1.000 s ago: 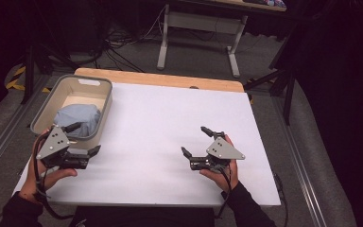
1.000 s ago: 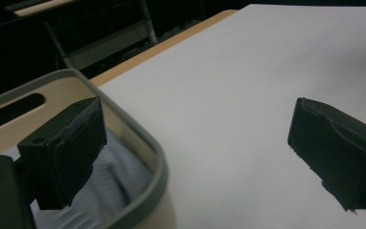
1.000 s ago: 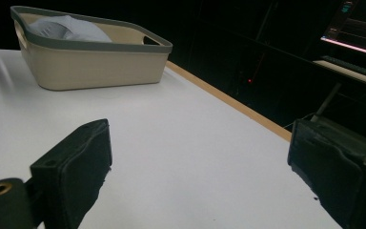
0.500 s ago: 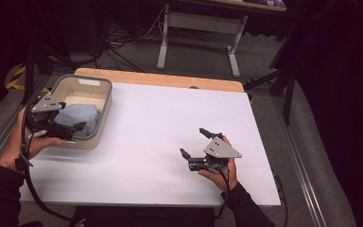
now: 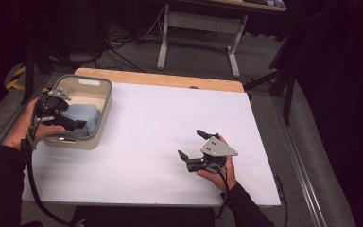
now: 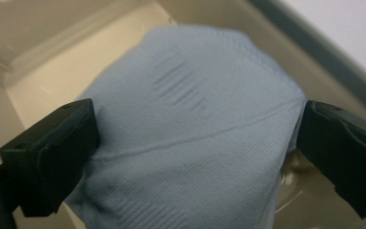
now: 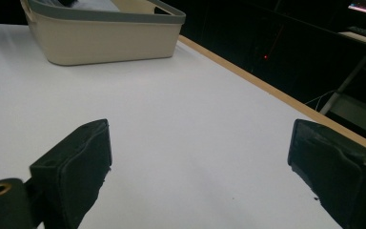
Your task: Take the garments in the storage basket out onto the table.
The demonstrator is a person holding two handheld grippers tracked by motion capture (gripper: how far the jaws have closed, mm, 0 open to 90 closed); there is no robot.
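A blue cloth (image 6: pixel 190 143) lies bunched in the bin (image 5: pixel 101 118) at the table's (image 5: pixel 170 118) left edge. The left gripper (image 5: pixel 66 120) hangs over it, jaws wide on either side of the cloth, gripping nothing. The right gripper (image 5: pixel 191 144) rests on the bare tabletop, well apart, jaws wide and empty.

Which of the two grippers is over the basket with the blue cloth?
The left gripper: its open jaws straddle the blue cloth in the basket. The right gripper is over bare table.
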